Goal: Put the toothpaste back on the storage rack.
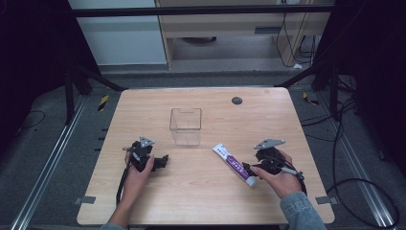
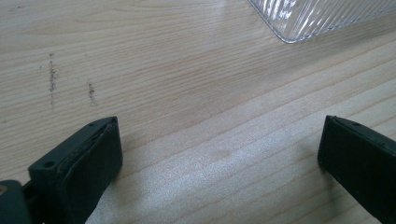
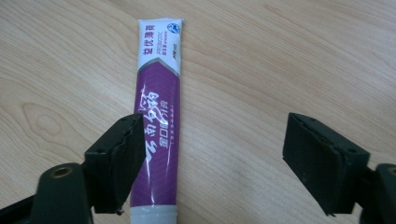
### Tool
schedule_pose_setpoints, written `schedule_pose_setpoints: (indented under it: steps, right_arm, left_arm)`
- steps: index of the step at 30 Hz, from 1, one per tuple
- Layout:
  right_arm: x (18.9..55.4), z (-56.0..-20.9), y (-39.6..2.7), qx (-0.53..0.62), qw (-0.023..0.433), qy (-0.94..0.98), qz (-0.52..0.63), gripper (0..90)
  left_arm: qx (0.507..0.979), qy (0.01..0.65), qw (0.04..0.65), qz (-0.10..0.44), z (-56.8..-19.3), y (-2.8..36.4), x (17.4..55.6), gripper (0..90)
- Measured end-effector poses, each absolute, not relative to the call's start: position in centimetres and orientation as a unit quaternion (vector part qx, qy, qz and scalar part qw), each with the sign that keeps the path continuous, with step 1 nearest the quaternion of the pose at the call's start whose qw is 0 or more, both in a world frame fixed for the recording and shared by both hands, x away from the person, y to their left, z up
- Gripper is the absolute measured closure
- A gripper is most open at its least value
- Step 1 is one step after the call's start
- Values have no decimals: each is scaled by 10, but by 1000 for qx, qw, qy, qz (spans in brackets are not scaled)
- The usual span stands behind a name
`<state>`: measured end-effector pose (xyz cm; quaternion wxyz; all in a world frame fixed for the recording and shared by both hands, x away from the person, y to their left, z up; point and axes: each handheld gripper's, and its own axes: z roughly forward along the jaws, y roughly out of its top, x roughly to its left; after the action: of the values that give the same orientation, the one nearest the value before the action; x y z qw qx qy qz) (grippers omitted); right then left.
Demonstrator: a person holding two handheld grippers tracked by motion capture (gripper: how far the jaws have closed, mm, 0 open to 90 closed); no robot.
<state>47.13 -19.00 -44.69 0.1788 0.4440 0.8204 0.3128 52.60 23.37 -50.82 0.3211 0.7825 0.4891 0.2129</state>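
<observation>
Toothpaste tube (image 3: pixel 158 116), purple with a white crimped end and a white cap, is lying flat on the wooden table (image 1: pixel 201 191) just under the right gripper (image 3: pixel 212 149), and its position against those jaws is what the coming move is turning on. In the right gripper view the jaws are standing wide apart with nothing pressed between them: one jaw is overlapping the tube's edge near the cap end, while the other is sitting well clear over bare wood, so the tube is lying off-centre in the gap, crowding one side. Its long axis is running straight away from the gripper, cap nearest the camera and crimped end farthest, roughly in line with the jaws rather than across them. Judging from this, a sideways shift looks needed to centre the tube before any closing.

From the high view the tube (image 1: pixel 234 164) is lying diagonally on the right half of the table, crimped end pointing toward the clear plastic container (image 1: pixel 186 125) standing near the middle. The right gripper (image 1: pixel 250 168) is hovering at the cap end, plainly the nearer of the two. The left gripper (image 1: pixel 163 160) is resting well apart on the other side, its jaws also spread wide over bare wood in the left gripper view (image 2: pixel 219 154), with a corner of the container (image 2: pixel 322 16) just ahead.
</observation>
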Motion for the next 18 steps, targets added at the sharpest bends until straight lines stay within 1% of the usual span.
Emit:
schedule_pose_setpoints:
  steps: [1, 4, 6, 9, 13, 18]
  right_arm:
    - [473, -446, -189, 445, 177, 821, 311, 170]
    - [476, -446, -187, 443, 172, 824, 308, 173]
    - [480, -447, -182, 445, 180, 825, 298, 128]
    - [486, -447, -178, 451, 181, 823, 294, 107]
    - [491, -445, -170, 451, 169, 830, 283, 122]
    - [496, -444, -163, 442, 173, 834, 281, 154]
  left_arm:
    - [782, 489, 321, 213, -508, 234, 526, 0]
    - [783, 489, 321, 213, -508, 234, 526, 0]
    - [783, 488, 322, 212, -508, 234, 525, 0]
    - [783, 488, 321, 212, -508, 234, 525, 0]
    - [783, 489, 321, 212, -508, 234, 525, 0]
    - [783, 489, 321, 212, -508, 234, 525, 0]
